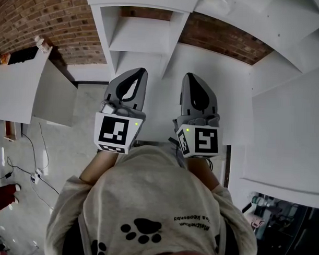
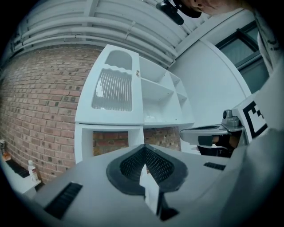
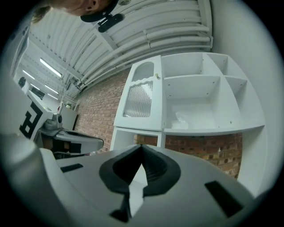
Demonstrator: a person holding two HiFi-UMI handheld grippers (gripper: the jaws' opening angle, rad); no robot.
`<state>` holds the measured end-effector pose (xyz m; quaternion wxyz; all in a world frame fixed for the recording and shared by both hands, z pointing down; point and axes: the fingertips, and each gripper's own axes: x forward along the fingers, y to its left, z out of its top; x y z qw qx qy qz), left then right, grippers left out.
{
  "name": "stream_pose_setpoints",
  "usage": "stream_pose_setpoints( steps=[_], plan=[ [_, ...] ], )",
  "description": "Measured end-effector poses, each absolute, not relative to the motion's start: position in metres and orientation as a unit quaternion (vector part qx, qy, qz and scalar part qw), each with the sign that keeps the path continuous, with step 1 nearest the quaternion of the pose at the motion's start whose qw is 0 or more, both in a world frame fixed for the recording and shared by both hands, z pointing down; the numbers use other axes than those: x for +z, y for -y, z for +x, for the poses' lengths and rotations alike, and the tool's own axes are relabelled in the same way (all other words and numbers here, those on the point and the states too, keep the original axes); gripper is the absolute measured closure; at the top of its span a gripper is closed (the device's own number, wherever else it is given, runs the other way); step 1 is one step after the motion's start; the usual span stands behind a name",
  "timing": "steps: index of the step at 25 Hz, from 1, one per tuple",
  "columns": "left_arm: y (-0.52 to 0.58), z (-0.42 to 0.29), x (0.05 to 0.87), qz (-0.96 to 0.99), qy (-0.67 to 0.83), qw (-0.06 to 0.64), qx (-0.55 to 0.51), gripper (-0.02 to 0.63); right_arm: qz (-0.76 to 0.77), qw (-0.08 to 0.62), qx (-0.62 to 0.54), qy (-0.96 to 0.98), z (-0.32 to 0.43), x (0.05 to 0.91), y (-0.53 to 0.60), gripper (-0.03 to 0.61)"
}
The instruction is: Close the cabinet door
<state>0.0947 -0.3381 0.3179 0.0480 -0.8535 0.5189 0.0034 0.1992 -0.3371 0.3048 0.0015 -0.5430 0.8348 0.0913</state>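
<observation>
Holding one tool in each hand, a person faces a white cabinet (image 3: 208,128) that stands against a brick wall (image 2: 40,111). The left tool (image 1: 142,71) has its jaws pressed together with nothing between them. The right tool (image 1: 188,75) is pressed together and empty too. The two tools point roughly level toward the cabinet, side by side and clear of it. The cabinet door (image 3: 140,99), a white panel with a ribbed pane, covers the upper left compartment, just beside open shelves (image 3: 191,102) on its right. A small knob (image 3: 156,76) sits near its top right edge. The door appears to lie flat against the frame, though whether it is fully seated cannot be told. Beneath it, an open compartment (image 2: 110,144) shows brick behind.
</observation>
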Motion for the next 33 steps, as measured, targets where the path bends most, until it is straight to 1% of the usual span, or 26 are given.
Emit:
stream_pose_setpoints(
  steps=[7,11,33],
  plan=[
    [0.335,0.087,0.338,-0.848,-0.529,0.036,0.003,0.604,-0.543,-0.009,0.084,-0.836,0.194,0.330,0.334,0.569],
    [0.333,0.086,0.343,-0.847,-0.530,0.031,-0.001,0.604,-0.537,0.002,0.061,-0.841,0.189,0.336,0.331,0.569],
    [0.329,0.090,0.333,-0.856,-0.515,0.045,0.010,0.604,-0.547,0.007,0.062,-0.835,0.193,0.331,0.328,0.569]
  ],
)
